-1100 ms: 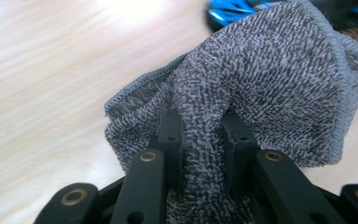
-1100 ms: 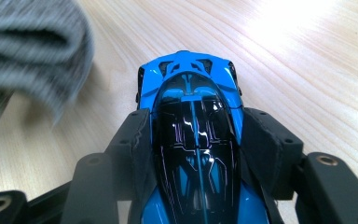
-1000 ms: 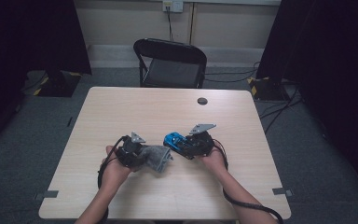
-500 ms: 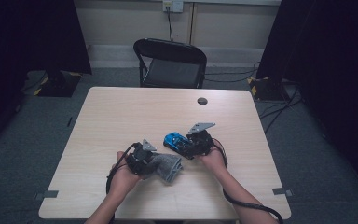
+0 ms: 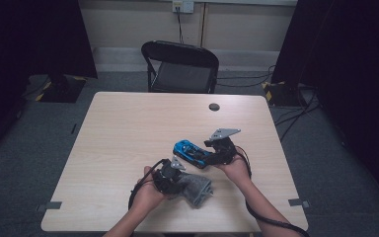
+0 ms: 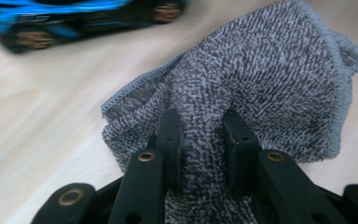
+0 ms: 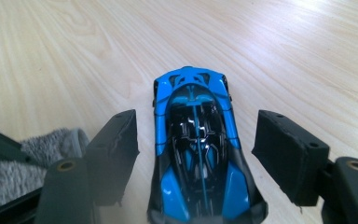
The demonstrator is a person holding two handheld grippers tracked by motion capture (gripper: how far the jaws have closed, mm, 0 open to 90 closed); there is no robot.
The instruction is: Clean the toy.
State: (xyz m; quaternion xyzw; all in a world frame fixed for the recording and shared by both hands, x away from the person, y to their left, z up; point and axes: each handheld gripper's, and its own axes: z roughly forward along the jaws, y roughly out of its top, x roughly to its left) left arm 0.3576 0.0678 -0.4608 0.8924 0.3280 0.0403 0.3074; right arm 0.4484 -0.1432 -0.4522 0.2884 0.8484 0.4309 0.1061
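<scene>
From above, my left gripper (image 5: 177, 181) partly covers the grey cloth (image 5: 197, 190) just beside the blue car (image 5: 190, 152); my right gripper (image 5: 213, 154) hides the car's rear.

Left gripper view: jaws pinch nubbly terry cloth (image 6: 261, 79); car (image 6: 74, 21) blurred, cut off.

Right gripper view: jaws, just opening, stand clear of the glossy car (image 7: 196, 144) on the woodgrain tabletop (image 7: 74, 56).

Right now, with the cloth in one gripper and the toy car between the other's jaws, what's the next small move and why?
Probably lift the right gripper clear of the blue toy car. Its jaws have just been opening and stand apart from the car's sides, and the car rests on the table. The left gripper is shut on the grey cloth beside the car.
</scene>
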